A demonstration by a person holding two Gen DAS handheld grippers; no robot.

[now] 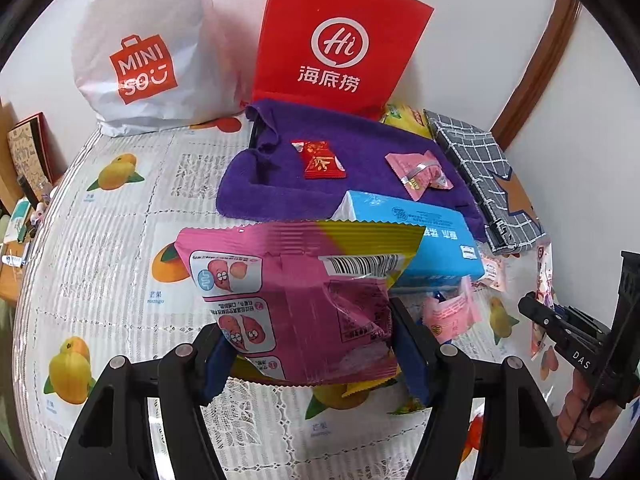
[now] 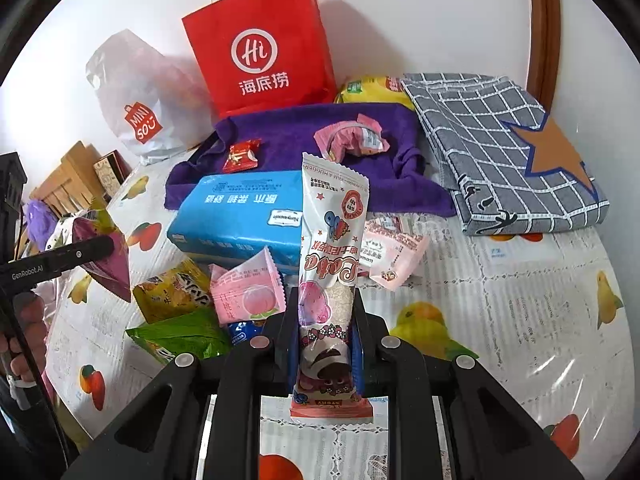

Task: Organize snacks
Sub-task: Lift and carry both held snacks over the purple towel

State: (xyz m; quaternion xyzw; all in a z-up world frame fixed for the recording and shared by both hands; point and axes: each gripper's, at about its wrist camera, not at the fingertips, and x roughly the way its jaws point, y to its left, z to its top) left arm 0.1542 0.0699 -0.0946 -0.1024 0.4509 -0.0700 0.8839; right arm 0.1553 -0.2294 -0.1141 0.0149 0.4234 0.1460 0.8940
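Nearest the lens, left wrist view: left gripper point(image 1: 312, 344) clamped on the lower part of a puffy pink-and-yellow foil snack bag point(image 1: 296, 300), bag held clear above the surface point(image 1: 120, 240), which is covered with a fruit-print plastic cloth. Right wrist view: right gripper point(image 2: 324, 344) closed tight on the bottom third of a tall, narrow white-and-pink "Lotso" snack packet point(image 2: 332, 248), packet standing upright above the pads. Both items are aloft; no obvious destination is visible, possibly the red paper carrier bag point(image 2: 260, 48) or the white plastic Miniso bag point(image 1: 148, 52) at the back wall. Risks, as judged: (1) the pink bag is air-filled and slick, so pressure on it could squirt it out of the pads or burst the seal; (2) the tall packet is gripped low, so its long upper part may flop or pivot if the wrist tilts; (3) loose snacks stay clustered just beside the blue tissue pack point(image 2: 240, 216), namely a small pink peach-print sachet point(image 2: 248, 292), a yellow packet point(image 2: 172, 288) and a green packet point(image 2: 180, 336), and a low pass could sweep them off; (4) the two grippers are close together and could collide.
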